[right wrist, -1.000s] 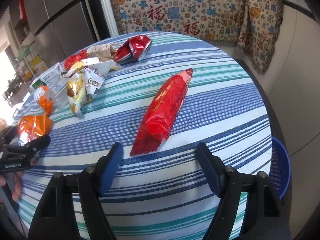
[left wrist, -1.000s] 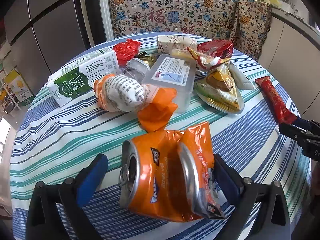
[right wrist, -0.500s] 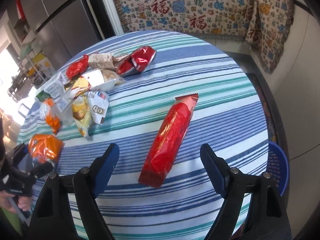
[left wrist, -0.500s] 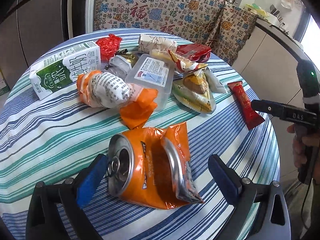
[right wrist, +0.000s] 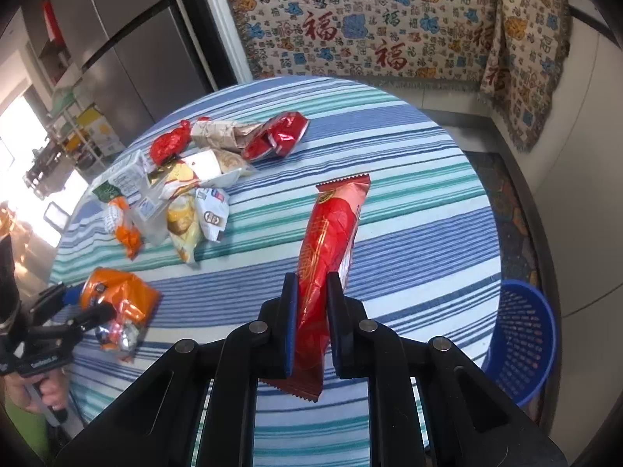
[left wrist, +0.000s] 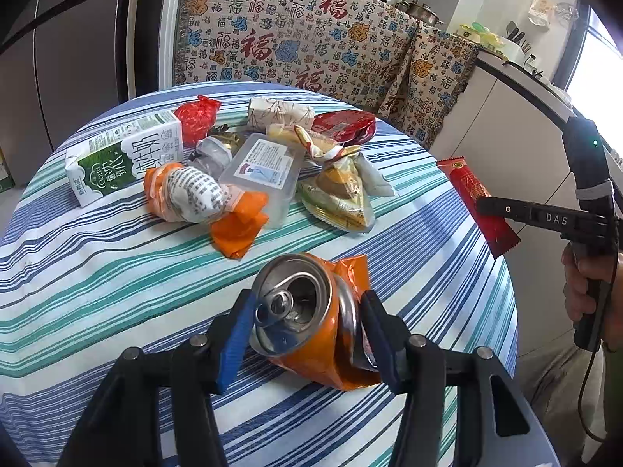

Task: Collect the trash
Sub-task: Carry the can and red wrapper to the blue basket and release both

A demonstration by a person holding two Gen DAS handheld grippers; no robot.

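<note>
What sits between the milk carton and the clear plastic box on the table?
In the left wrist view, a crumpled orange-and-white wrapper and a clear crumpled bag lie between the milk carton and the clear plastic box.

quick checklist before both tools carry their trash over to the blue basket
1. Left tool clamped on the crushed orange can, jaws just closed: ok.
2. Right tool pinching the red wrapper near its lower end, jaws just closed: ok.
3. Can clear of the table: cannot tell.
4. Blue basket in view beside the table's edge, on the floor: ok.
5. Basket has room: cannot tell.
</note>
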